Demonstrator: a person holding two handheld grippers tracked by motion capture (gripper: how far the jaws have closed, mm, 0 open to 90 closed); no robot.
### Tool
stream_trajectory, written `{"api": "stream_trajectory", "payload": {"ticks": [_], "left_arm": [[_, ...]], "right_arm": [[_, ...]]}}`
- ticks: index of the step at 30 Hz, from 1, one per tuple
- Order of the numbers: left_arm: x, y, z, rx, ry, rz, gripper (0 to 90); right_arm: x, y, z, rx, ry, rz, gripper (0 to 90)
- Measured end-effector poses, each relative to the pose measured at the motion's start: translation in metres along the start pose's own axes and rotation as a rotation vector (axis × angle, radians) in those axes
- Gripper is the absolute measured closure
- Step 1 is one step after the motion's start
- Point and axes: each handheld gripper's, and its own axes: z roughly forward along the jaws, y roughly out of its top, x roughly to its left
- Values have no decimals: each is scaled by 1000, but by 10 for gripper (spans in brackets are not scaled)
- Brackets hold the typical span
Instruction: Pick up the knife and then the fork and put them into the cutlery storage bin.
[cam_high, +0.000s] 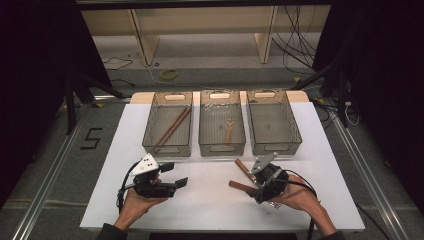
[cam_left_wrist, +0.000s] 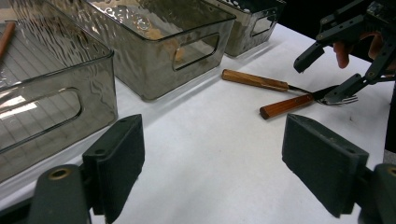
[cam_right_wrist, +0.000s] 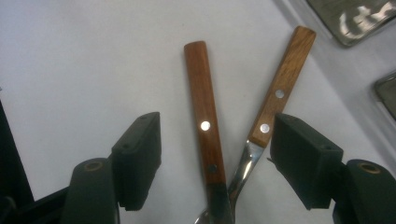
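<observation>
Two wooden-handled utensils lie crossed on the white table, one handle (cam_high: 242, 166) (cam_right_wrist: 280, 88) farther off and one (cam_high: 240, 186) (cam_right_wrist: 205, 116) nearer. Their metal ends meet under my right gripper (cam_high: 251, 181) (cam_right_wrist: 217, 140). It is open, and its jaws straddle both handles without pressing on them. In the left gripper view the fork tines (cam_left_wrist: 345, 99) show beneath the right gripper (cam_left_wrist: 327, 74). My left gripper (cam_high: 175, 174) (cam_left_wrist: 215, 154) is held at the front left. It is open with nothing between its pads and points toward the utensils.
Three clear bins stand in a row at the back of the table: left (cam_high: 167, 150), middle (cam_high: 222, 148), right (cam_high: 275, 147). Brown sticks (cam_high: 172, 127) lie in the left one, and a small wooden piece (cam_high: 229, 131) lies in the middle one.
</observation>
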Motion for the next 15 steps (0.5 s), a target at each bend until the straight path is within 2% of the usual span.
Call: {"api": "stream_trajectory", "payload": {"ticks": [3, 15], "left_arm": [[-1, -1, -1, 2, 6, 11, 204], [2, -2, -2, -1, 12, 2, 205]], "right_arm": [[0, 1, 3, 13, -11, -20, 389], [3, 4, 14, 104, -1, -70, 561]]}}
